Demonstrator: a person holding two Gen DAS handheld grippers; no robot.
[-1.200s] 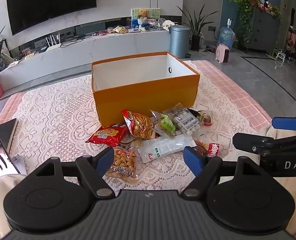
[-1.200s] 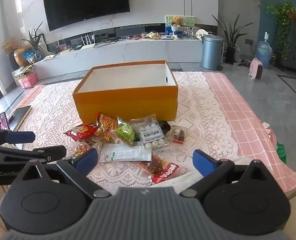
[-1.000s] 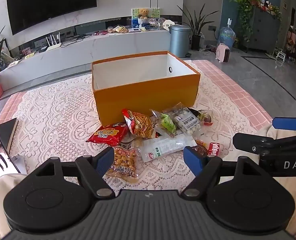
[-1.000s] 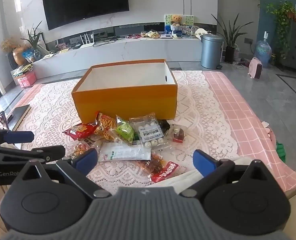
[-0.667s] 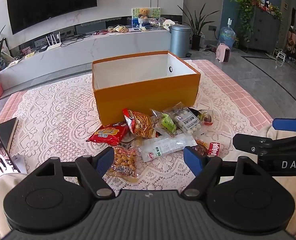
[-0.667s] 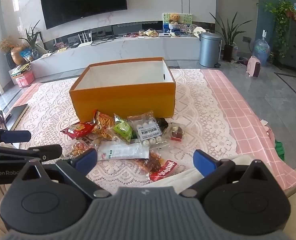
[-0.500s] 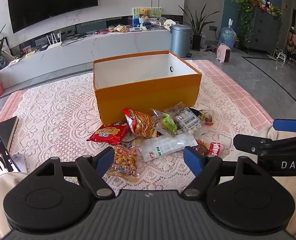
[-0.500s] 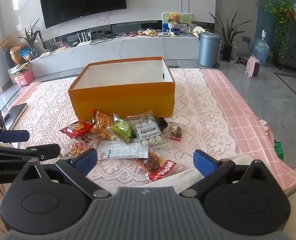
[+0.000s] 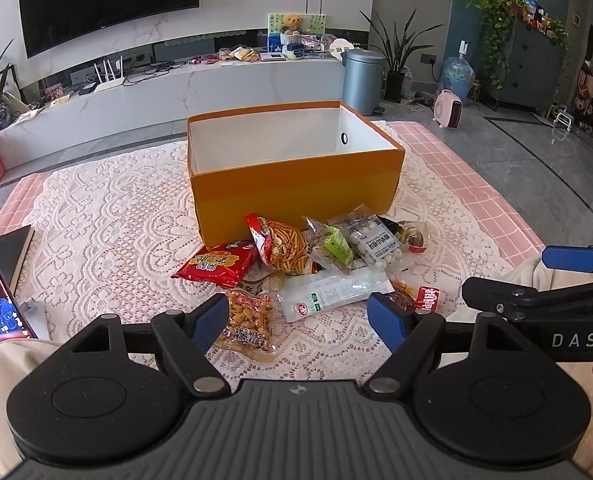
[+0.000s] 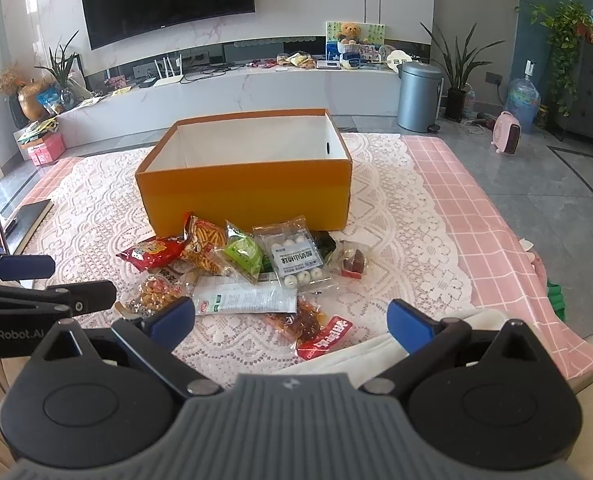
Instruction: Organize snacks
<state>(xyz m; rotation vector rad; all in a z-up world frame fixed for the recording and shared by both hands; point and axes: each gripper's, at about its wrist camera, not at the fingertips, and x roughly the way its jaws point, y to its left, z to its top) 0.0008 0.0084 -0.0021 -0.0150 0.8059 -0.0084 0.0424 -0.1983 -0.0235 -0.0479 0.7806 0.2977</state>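
Orange box [image 9: 296, 192] empty, snack pile [image 9: 316, 264] at near wall; both grippers spread, lace [image 9: 108, 216] bare leftward.

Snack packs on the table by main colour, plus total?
Red: 2, red chip bag, red-labelled strip
Orange: 2, stick snacks, peanuts
Green: 1, green pack
White or clear: 3, ball pack, long white pack, small candy
Total: 8
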